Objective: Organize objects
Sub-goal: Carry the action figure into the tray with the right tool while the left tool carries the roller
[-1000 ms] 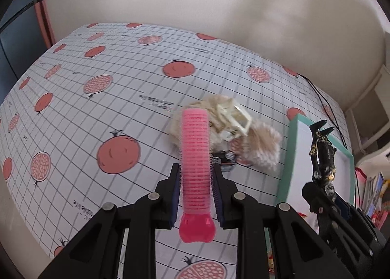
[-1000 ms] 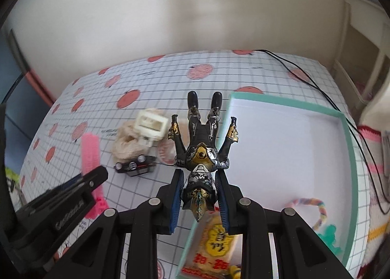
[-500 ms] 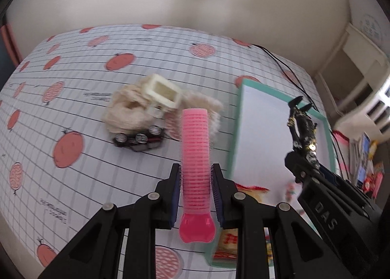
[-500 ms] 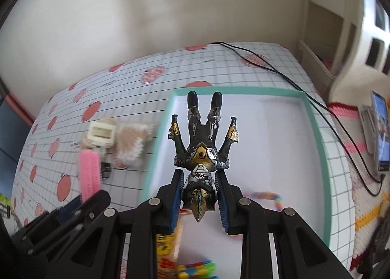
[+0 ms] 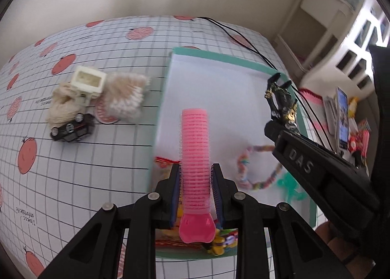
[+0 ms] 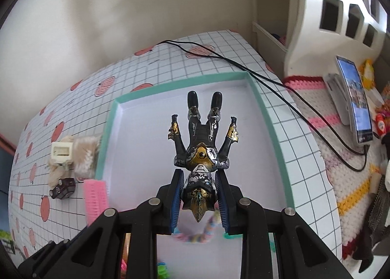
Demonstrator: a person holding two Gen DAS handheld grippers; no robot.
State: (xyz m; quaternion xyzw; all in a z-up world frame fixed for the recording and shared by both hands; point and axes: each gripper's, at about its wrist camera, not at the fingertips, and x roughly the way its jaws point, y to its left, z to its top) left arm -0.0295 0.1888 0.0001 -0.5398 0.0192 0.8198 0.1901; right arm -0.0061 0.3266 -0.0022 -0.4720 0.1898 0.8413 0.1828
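Two loaded grippers [image 5: 195, 181] [image 6: 199, 196], seemingly above tray [image 6: 263, 118]

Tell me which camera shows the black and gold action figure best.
The right wrist view: the action figure fills the centre, sharp and head-down, with the right gripper clamped on its head above the teal-rimmed tray. The left wrist view shows the figure only small and side-on at the right edge.
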